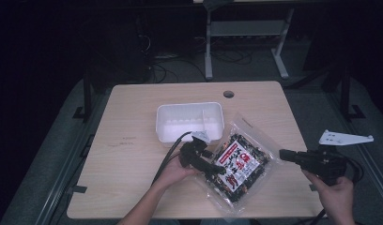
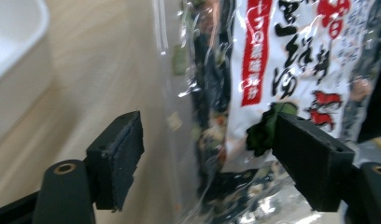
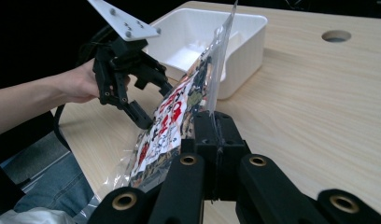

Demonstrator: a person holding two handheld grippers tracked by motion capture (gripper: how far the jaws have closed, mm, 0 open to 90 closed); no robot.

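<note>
Handoff step: right gripper (image 3: 215,140) clamps snack bag (image 1: 239,164) edge at frame centre, left gripper (image 2: 207,158) released astride it; next, lift toward white bin (image 1: 189,121).

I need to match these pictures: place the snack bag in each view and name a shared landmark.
High view: snack bag lies right of centre, between the grippers.
Left gripper view: it fills the centre and right.
Right gripper view: it rises at centre.
Shared landmark: white bin.

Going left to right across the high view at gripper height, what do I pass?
Left gripper, jaws open around the bag's edge → snack bag → right gripper, shut on the bag's right edge → grey plate.
</note>
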